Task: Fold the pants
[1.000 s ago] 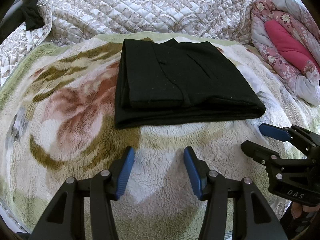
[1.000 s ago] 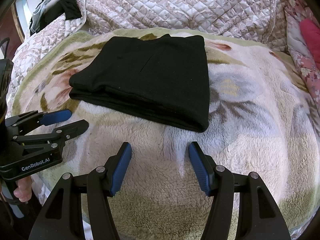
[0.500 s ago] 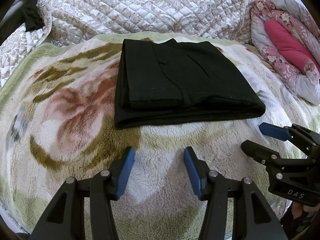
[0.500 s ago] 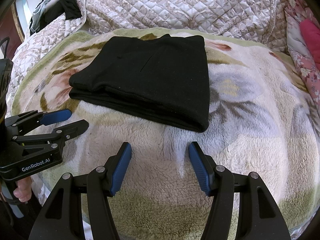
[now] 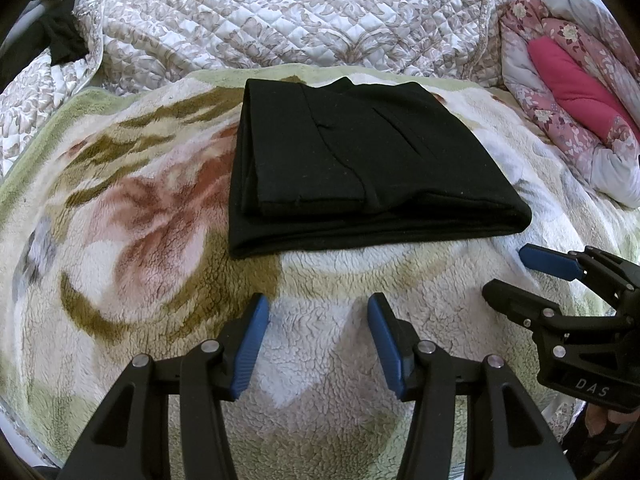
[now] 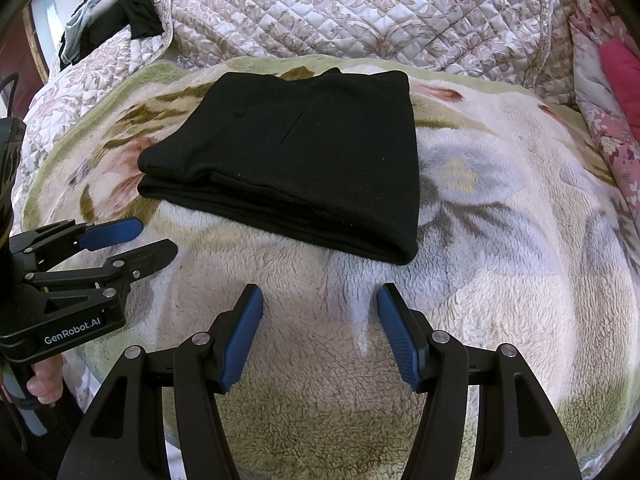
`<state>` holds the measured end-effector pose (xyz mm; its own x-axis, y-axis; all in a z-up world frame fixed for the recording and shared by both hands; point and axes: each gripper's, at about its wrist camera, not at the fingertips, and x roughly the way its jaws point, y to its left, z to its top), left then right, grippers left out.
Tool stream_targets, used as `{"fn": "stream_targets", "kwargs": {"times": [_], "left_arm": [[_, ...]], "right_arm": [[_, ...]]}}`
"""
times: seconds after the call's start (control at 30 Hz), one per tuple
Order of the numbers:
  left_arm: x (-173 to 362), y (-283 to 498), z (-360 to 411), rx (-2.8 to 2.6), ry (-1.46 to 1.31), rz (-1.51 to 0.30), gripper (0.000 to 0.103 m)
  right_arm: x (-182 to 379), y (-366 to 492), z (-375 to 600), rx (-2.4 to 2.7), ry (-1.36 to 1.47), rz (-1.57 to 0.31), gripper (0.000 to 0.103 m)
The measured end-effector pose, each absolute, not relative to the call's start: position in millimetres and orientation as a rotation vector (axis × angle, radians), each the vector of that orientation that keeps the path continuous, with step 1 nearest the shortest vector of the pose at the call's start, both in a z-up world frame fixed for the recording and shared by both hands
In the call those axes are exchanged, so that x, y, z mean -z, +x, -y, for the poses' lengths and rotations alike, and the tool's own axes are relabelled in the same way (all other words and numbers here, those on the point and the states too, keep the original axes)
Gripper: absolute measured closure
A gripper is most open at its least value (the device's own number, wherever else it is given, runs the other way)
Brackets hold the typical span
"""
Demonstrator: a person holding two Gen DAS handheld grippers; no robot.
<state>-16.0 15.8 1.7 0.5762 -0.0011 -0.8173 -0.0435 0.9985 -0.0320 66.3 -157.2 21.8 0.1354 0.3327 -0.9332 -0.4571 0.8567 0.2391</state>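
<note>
The black pants [image 5: 360, 168] lie folded into a flat rectangle on a fleece flowered blanket [image 5: 140, 220]; they also show in the right wrist view [image 6: 304, 164]. My left gripper [image 5: 318, 312] is open and empty, held over the blanket in front of the pants' near edge. My right gripper [image 6: 320, 300] is open and empty, in front of the pants' near right corner. Each gripper shows in the other's view: the right one [image 5: 508, 274] at the right edge, the left one [image 6: 156, 240] at the left edge, both apart from the pants.
A quilted beige bedspread [image 5: 280, 16] rises behind the blanket. A pink flowered quilt [image 5: 568, 80] lies bunched at the right. Dark clothes [image 6: 120, 16] hang at the far left. The blanket's front edge drops off near the grippers.
</note>
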Motion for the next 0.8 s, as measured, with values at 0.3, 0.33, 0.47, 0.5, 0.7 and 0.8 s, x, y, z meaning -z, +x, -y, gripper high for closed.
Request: {"fn": "stream_targets", "kwargs": {"times": [0.3, 0.33, 0.47, 0.5, 0.7, 0.8], "left_arm": [[-1.8, -15.9, -15.7, -0.026, -0.049, -0.956, 0.048], [-1.8, -15.6, -15.5, -0.025, -0.05, -0.956, 0.048], [-1.8, -15.7, -15.5, -0.026, -0.049, -0.957, 0.048], [-1.8, -15.8, -15.4, -0.026, -0.05, -0.957, 0.048], [-1.8, -15.8, -15.6, -0.026, -0.049, -0.957, 0.048], [-1.9, -15.5, -15.4, -0.026, -0.048, -0.957, 0.048]], "right_arm": [[-21.8, 66.2, 156.9, -0.573, -0.113, -1.316, 0.043], [-21.9, 66.0, 157.0, -0.573, -0.113, -1.316, 0.043], [-22.1, 65.9, 156.8, -0.573, -0.114, -1.316, 0.043], [-22.1, 65.9, 156.5, -0.573, -0.113, -1.316, 0.043], [-22.1, 66.2, 156.7, -0.58, -0.119, -1.316, 0.043], [-21.6, 67.3, 157.0, -0.587, -0.126, -1.315, 0.043]]}}
